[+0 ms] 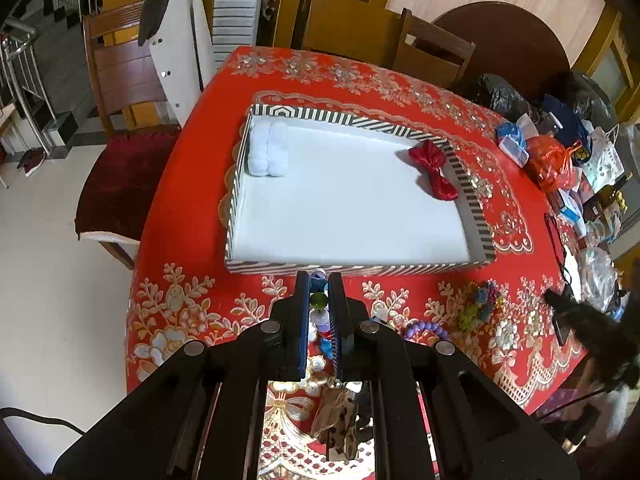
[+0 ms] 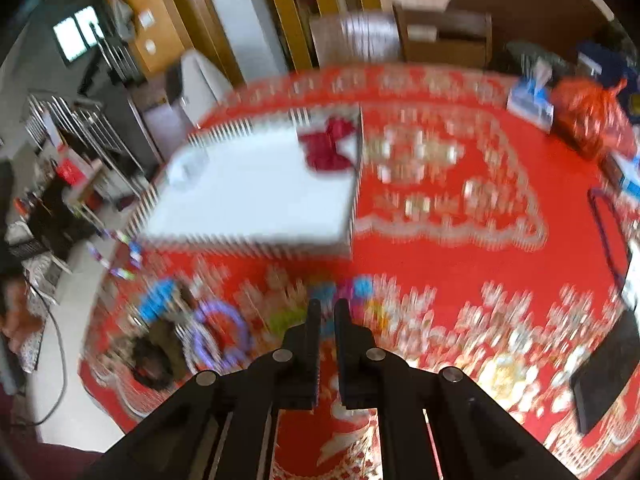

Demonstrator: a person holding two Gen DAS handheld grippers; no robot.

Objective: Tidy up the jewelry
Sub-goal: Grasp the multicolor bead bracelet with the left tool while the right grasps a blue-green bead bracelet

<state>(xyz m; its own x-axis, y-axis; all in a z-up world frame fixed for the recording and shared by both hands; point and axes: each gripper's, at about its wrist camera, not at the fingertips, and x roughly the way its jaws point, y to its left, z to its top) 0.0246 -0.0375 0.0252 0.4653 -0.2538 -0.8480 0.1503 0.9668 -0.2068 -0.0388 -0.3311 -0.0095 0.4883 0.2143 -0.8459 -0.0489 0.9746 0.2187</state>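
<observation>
Left tool (image 1: 319, 280) clamped on a string of mixed coloured beads (image 1: 319, 302), green one uppermost, above the red floral-clothed surface (image 1: 180, 208). Right tool (image 2: 326, 305) together, contents unclear. Beyond: striped-rim white tray (image 1: 360, 270) holding a red satin bow (image 1: 434, 170).

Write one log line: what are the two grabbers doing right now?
left gripper: shut on beaded jewelry | right gripper: shut, contents blurred | striped tray: holds red bow, white pom-poms

We see a glossy satin-like red bow (image 1: 433, 168) and fluffy white pom-poms (image 1: 267, 150) on the tray's (image 1: 360, 269) smooth matt white floor, over a shiny patterned red tablecloth (image 1: 180, 208).
</observation>
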